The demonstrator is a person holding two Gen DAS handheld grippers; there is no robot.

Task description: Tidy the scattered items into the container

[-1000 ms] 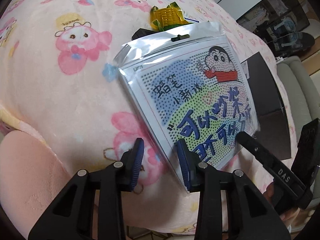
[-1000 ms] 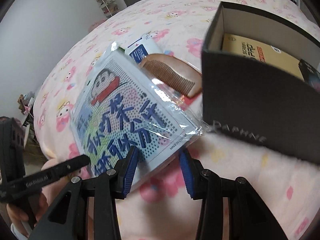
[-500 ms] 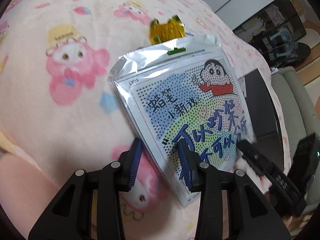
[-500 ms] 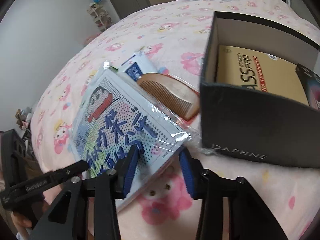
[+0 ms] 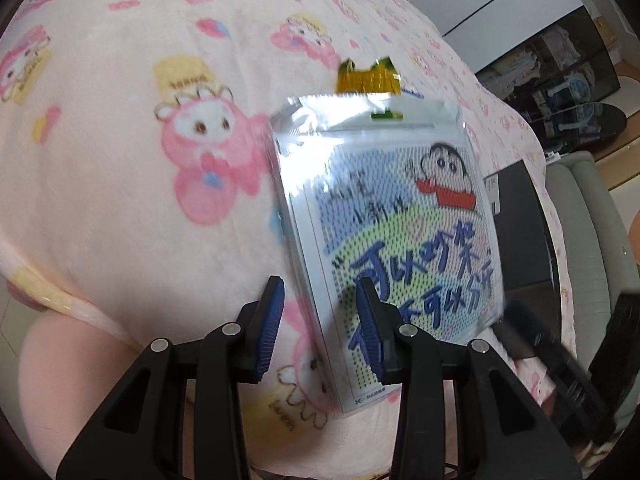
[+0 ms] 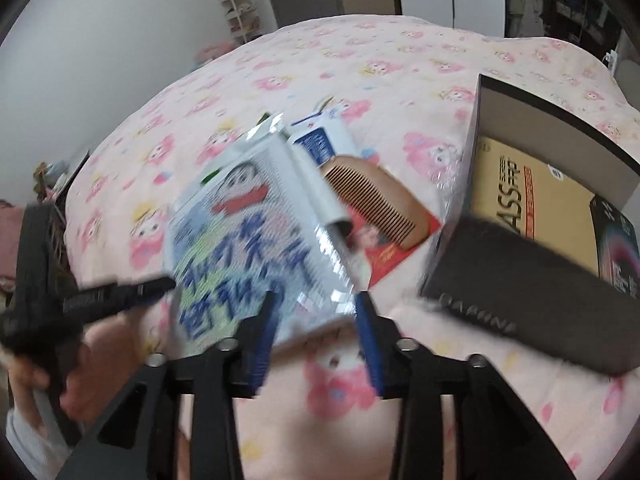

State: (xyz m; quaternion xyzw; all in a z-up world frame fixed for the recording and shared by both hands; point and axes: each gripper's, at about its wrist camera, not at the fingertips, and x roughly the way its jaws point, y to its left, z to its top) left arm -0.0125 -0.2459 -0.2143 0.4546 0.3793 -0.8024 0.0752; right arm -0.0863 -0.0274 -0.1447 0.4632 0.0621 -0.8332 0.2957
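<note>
A clear-bagged cartoon packet with blue lettering hangs tilted above the pink blanket. My left gripper is shut on its lower left corner, the right pad lying on the printed face. In the right wrist view the same packet is blurred, and its lower edge lies across my right gripper. That gripper's jaws are opening and the pads do not pinch it. The black box stands open at the right, with a yellow carton inside. The left gripper shows at the packet's left corner.
A wooden comb lies on a red sachet between the packet and the box. A blue and white pack sits behind the packet. A gold wrapper lies beyond its top edge. The bed's edge runs close below both grippers.
The packet has come up off the blanket and tilted, moving with both grippers. The right gripper rose, so more of the box's inside shows, and its fingers stand wider apart than half a second ago.
</note>
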